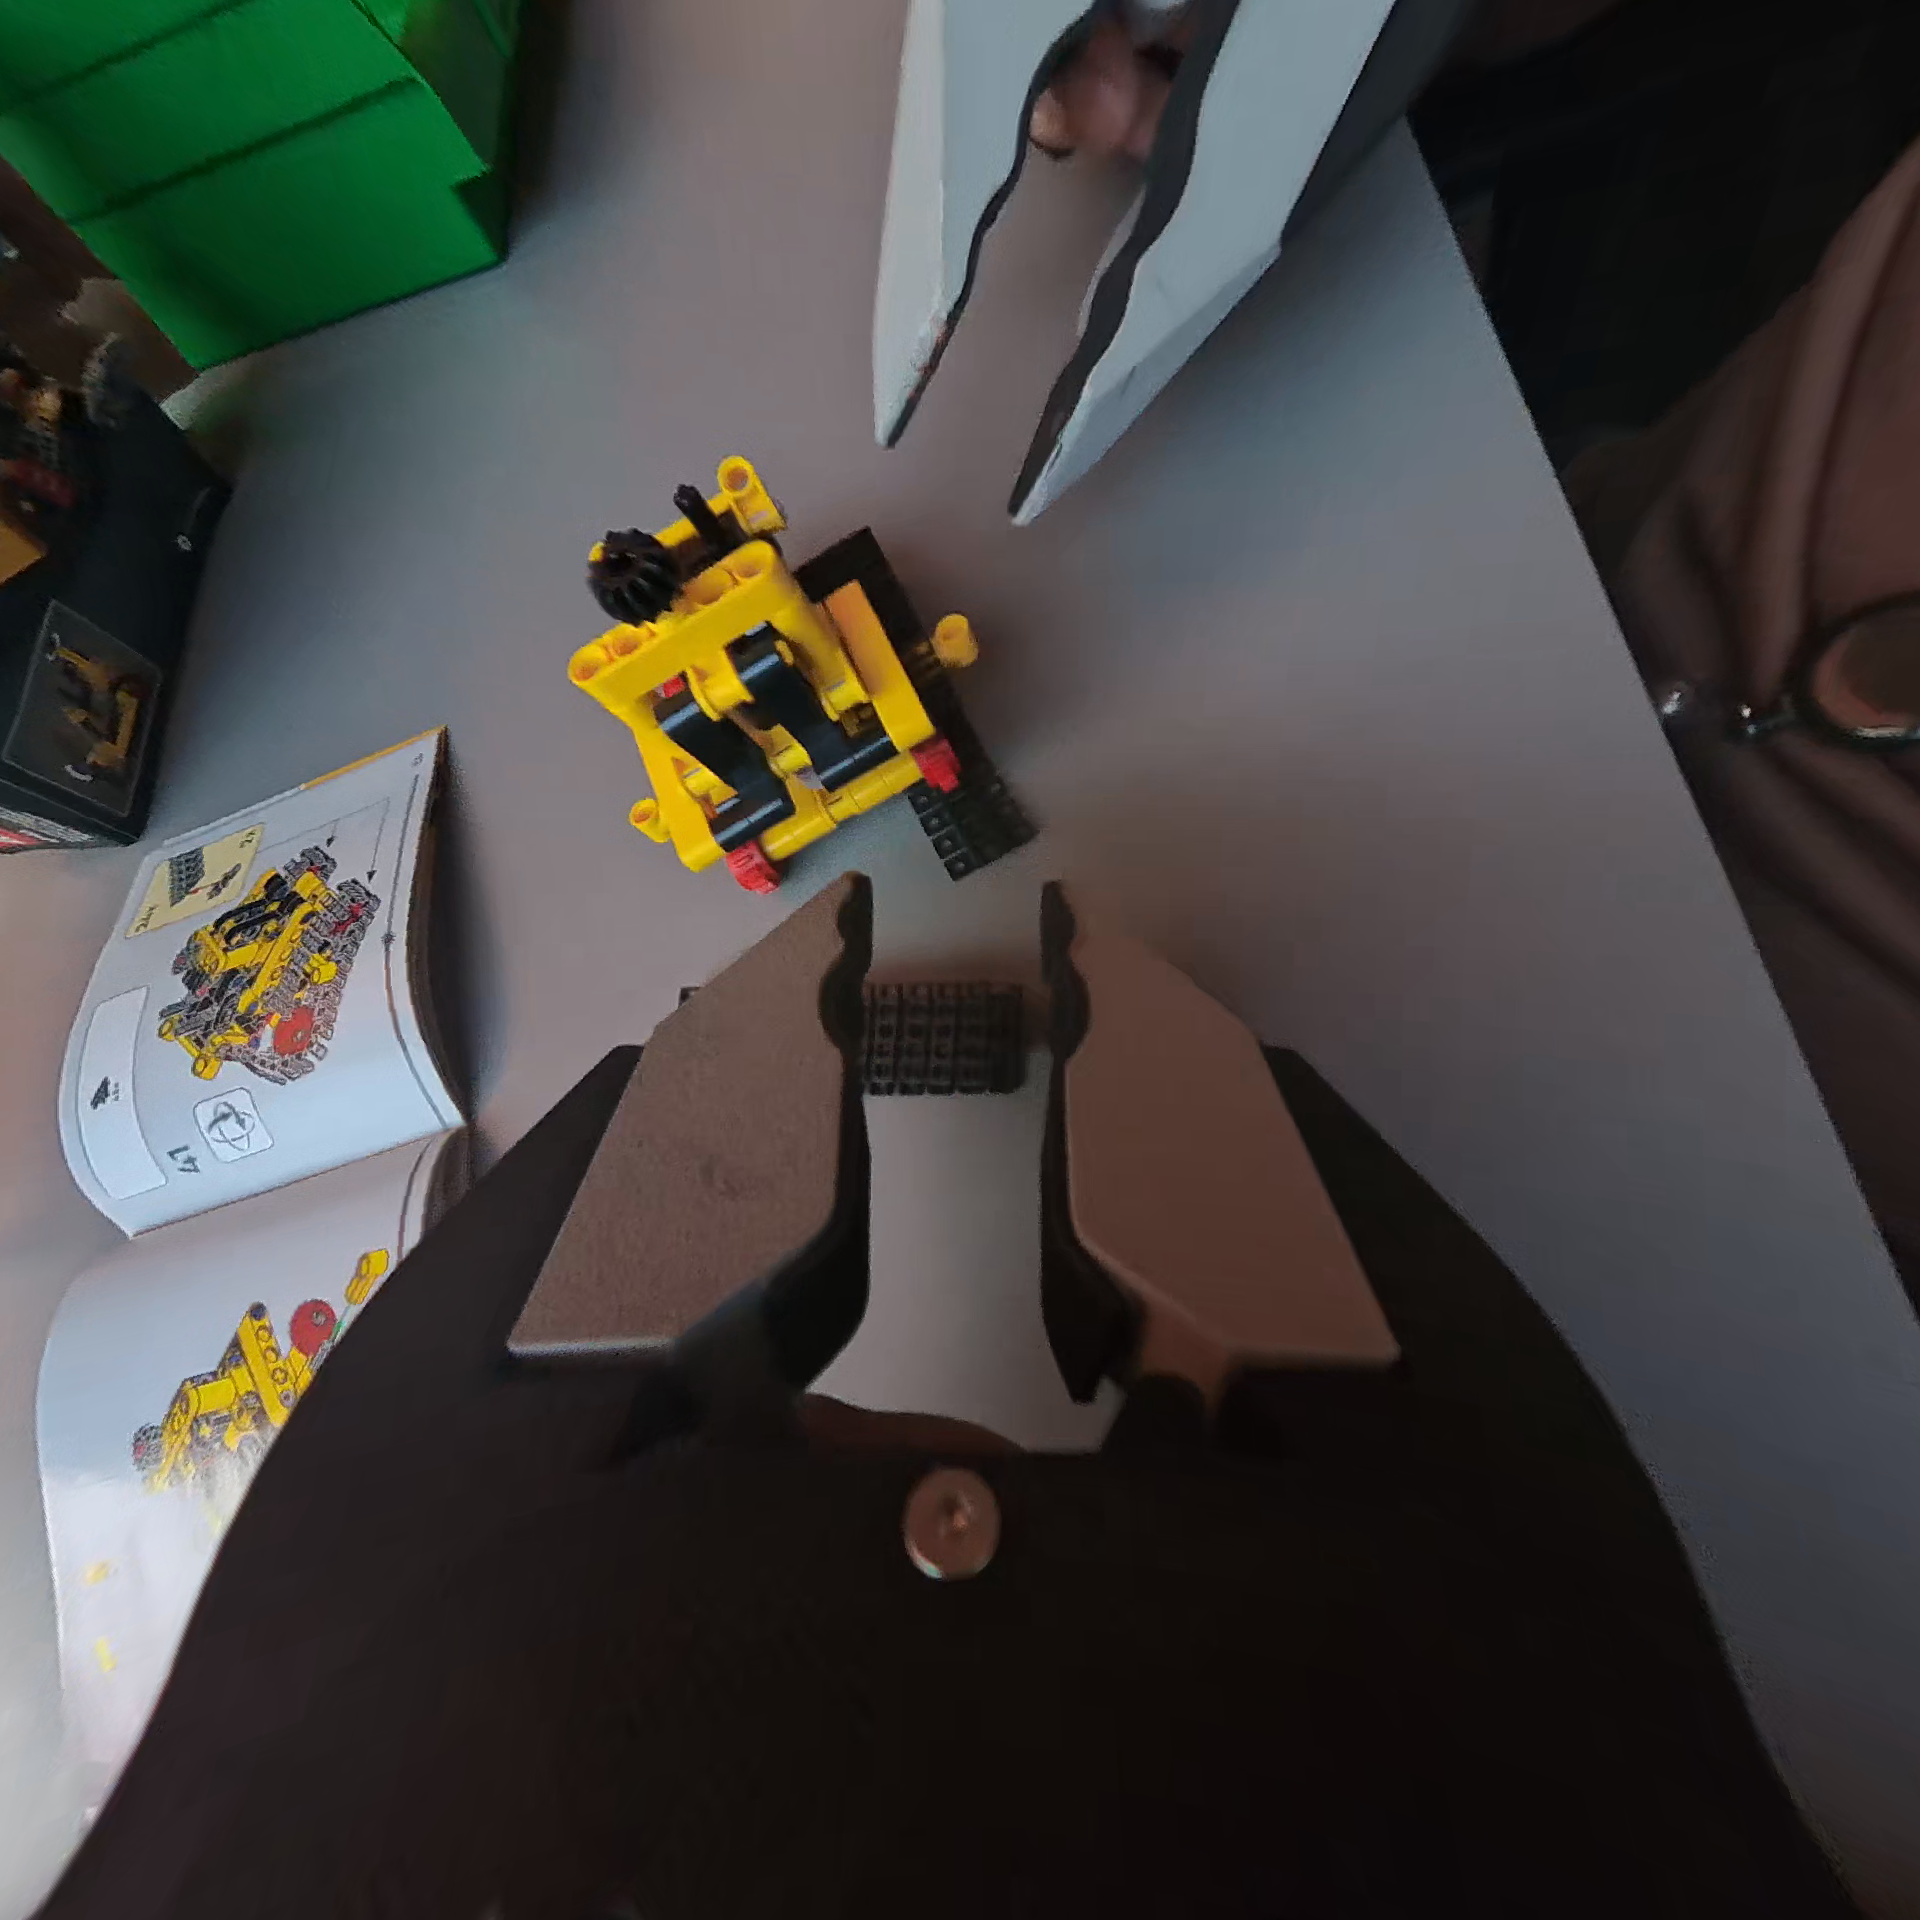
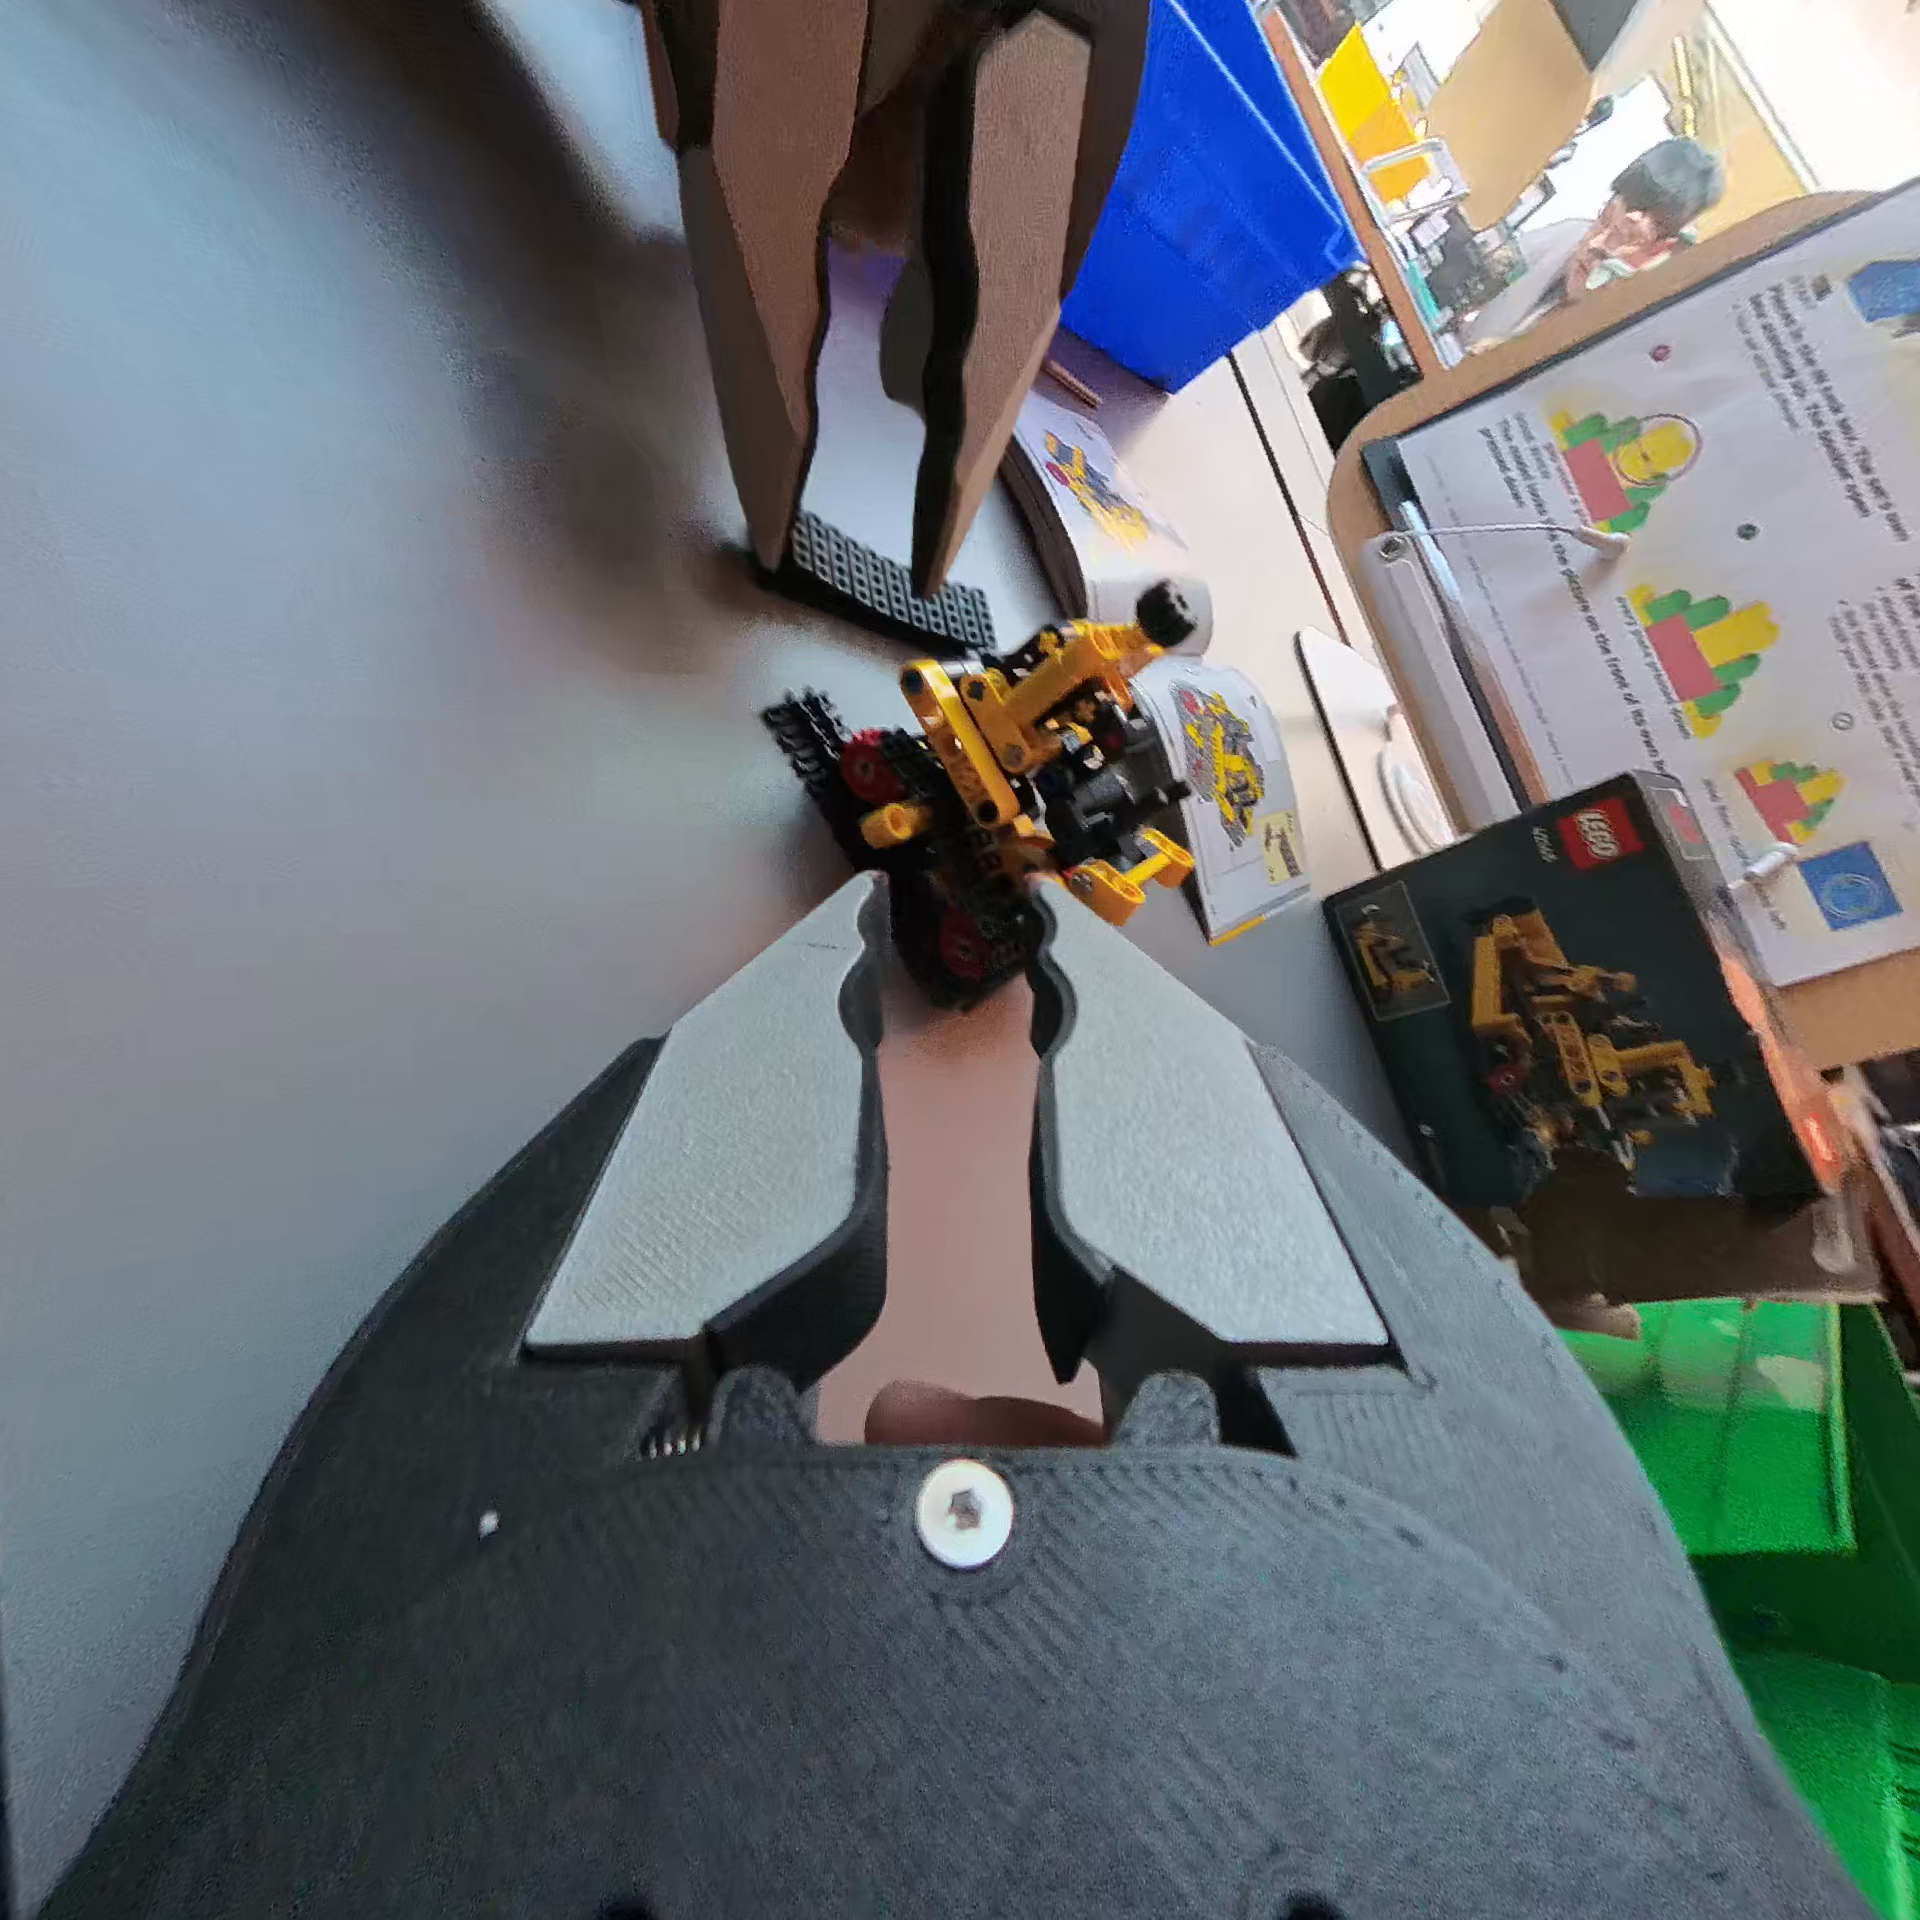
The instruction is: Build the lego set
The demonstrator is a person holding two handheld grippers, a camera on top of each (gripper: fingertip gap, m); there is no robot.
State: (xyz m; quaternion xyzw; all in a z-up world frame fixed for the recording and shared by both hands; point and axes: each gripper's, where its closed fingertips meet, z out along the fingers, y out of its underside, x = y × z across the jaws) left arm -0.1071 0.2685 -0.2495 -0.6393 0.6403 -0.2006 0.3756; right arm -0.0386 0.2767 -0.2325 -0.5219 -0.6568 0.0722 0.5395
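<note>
A partly built yellow and black lego vehicle (image 1: 790, 686) stands on the grey table (image 1: 1299, 831), with one black track along its side. It also shows in the right wrist view (image 2: 1018, 769). A loose black track strip (image 1: 940, 1039) lies flat on the table. My left gripper (image 1: 956, 904), with brown fingers, is open and its tips stand down around this strip (image 2: 883, 592). My right gripper (image 2: 954, 894), with grey fingers, is open and empty. It hovers just short of the vehicle's far side (image 1: 956, 476), apart from it.
An open instruction booklet (image 1: 260, 966) lies left of the vehicle. The black lego box (image 1: 73, 675) and a green bin (image 1: 260, 156) stand beyond it. A blue bin (image 2: 1195, 208) and a clipboard with a printed sheet (image 2: 1662, 520) show in the right wrist view. The table edge and a brown sleeve (image 1: 1766, 623) are on the right. Left tips to right tips: about 8 cm.
</note>
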